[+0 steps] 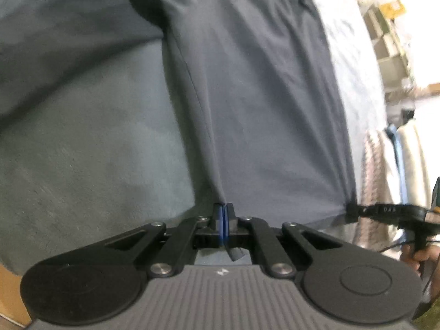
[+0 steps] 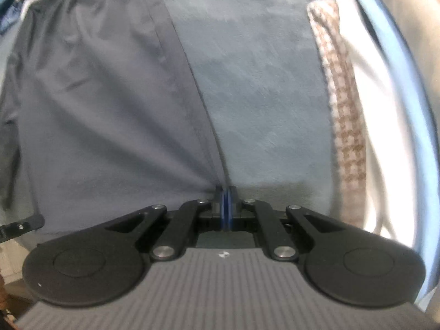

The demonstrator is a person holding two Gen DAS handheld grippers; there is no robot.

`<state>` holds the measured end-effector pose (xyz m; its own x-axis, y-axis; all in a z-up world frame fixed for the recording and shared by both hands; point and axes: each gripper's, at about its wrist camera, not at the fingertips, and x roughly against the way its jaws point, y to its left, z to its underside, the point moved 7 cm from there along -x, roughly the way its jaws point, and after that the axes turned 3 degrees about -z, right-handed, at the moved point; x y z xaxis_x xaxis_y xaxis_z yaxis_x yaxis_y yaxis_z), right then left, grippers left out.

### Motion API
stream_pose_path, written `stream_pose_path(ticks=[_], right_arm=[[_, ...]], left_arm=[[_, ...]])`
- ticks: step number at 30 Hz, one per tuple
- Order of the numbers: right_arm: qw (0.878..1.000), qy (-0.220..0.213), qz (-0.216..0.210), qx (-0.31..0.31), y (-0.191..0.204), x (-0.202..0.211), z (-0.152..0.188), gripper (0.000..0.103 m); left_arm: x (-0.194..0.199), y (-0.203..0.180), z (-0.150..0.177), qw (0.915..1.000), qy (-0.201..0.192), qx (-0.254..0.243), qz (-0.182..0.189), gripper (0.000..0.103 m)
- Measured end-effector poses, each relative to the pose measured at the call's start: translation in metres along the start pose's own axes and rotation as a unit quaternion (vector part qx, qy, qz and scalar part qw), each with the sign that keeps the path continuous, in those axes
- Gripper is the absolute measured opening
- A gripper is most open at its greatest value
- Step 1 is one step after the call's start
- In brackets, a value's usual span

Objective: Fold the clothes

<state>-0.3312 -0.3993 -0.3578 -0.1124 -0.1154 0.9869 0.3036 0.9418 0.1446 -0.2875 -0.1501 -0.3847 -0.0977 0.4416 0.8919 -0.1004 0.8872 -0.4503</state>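
The left gripper (image 1: 223,211) is closed on the near hem of the dark grey garment (image 1: 247,96), which stretches away from it across the grey-blue tabletop (image 1: 96,151). The right gripper (image 2: 227,192) is clamped on the adjacent hem corner (garment extends up and to its left), with folded clothes (image 2: 349,126) lying to its right.

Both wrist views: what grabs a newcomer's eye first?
The dark grey garment fills most of both views, spread over a blue-grey surface. Each gripper's jaws are shut on its near edge, the left gripper at one corner and the right gripper at the other, cloth fanning out taut from each pinch. A stack of folded clothes, checked piece foremost, sits at the right of the right wrist view.
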Motion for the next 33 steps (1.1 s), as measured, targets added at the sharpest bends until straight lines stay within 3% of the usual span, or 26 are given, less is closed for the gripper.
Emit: stream_pose_path(ticks=[4, 6, 7, 8, 12, 16, 19, 21, 23, 26, 29, 33], right_arm=[[1.000, 0.015, 0.018, 0.002, -0.005, -0.016, 0.005, 0.002], [0.999, 0.010, 0.026, 0.020, 0.000, -0.010, 0.003, 0.006], [0.999, 0.001, 0.035, 0.033, 0.002, -0.003, 0.002, 0.014], [0.997, -0.011, 0.053, 0.050, 0.003, 0.006, 0.000, 0.023], [0.982, -0.107, 0.096, 0.124, 0.021, 0.061, -0.019, 0.024], [0.958, -0.191, 0.072, 0.201, 0.066, 0.091, -0.060, 0.024], [0.942, -0.213, -0.004, 0.260, 0.129, 0.096, -0.078, 0.024], [0.930, -0.194, -0.075, 0.303, 0.183, 0.094, -0.071, 0.024], [0.913, -0.161, -0.135, 0.348, 0.236, 0.084, -0.055, 0.024], [0.893, -0.103, -0.175, 0.402, 0.310, 0.055, -0.016, 0.024], [0.877, -0.079, -0.165, 0.445, 0.378, 0.025, 0.018, 0.024], [0.869, -0.065, -0.158, 0.464, 0.454, -0.014, 0.051, 0.024]], left_arm=[[-0.012, -0.003, 0.005, 0.9993, 0.015, -0.031, -0.015, 0.006], [-0.004, 0.000, 0.003, 0.9992, 0.012, -0.035, -0.014, 0.026], [0.003, 0.003, 0.002, 0.9992, 0.006, -0.035, -0.016, 0.029], [0.012, 0.008, 0.000, 0.9993, -0.002, -0.032, -0.020, 0.033], [0.056, 0.046, -0.008, 0.9985, -0.031, 0.008, -0.045, 0.040], [0.115, 0.110, -0.027, 0.9904, -0.078, 0.079, -0.082, 0.043], [0.148, 0.156, -0.052, 0.9802, -0.116, 0.104, -0.123, 0.045], [0.157, 0.184, -0.073, 0.9737, -0.131, 0.100, -0.157, 0.045], [0.160, 0.207, -0.094, 0.9692, -0.138, 0.079, -0.188, 0.045], [0.165, 0.229, -0.112, 0.9654, -0.132, -0.003, -0.225, 0.045], [0.157, 0.239, -0.134, 0.9632, -0.112, -0.091, -0.227, 0.045], [0.145, 0.243, -0.142, 0.9554, -0.097, -0.184, -0.210, 0.045]])
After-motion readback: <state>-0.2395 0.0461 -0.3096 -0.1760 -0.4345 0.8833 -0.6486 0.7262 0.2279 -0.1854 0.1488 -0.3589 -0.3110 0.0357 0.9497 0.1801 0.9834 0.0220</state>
